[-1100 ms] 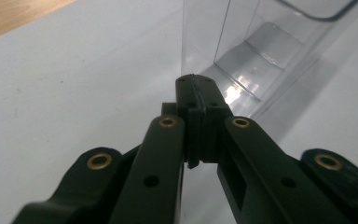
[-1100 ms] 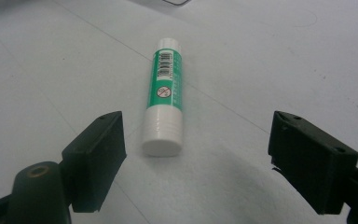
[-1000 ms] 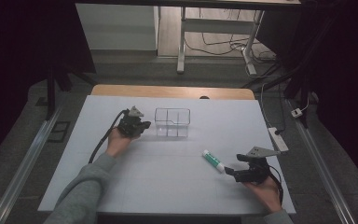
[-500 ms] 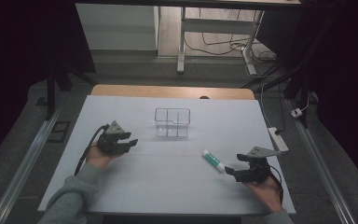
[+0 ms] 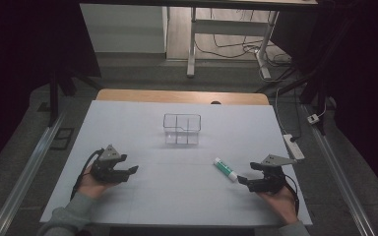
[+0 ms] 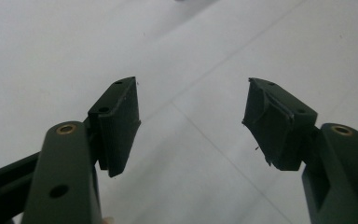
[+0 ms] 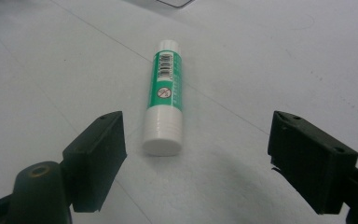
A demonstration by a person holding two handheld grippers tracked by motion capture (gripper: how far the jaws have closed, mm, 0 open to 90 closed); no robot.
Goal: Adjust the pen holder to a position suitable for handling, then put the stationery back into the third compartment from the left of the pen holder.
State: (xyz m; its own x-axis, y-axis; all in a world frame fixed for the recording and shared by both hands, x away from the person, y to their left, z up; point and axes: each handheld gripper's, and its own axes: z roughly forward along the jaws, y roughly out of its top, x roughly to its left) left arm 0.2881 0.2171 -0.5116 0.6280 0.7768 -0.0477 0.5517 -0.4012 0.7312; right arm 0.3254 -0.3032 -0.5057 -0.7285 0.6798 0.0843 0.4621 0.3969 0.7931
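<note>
Holding wide open just short of a green-and-white glue stick [image 7: 164, 95]: right gripper [image 5: 250, 179], jaws spread, nothing between them. Lying flat on the white table [image 5: 177, 196], stick's long axis running straight ahead along the gripper's line of sight, flat white end nearest, slightly left of the gap's centre. Resting well apart on the table's other side: left gripper [image 5: 130, 171], jaws just opening, gripping nothing, much farther from the stick. Standing beyond, toward the far edge: clear compartmented box [image 5: 182, 129].
</note>
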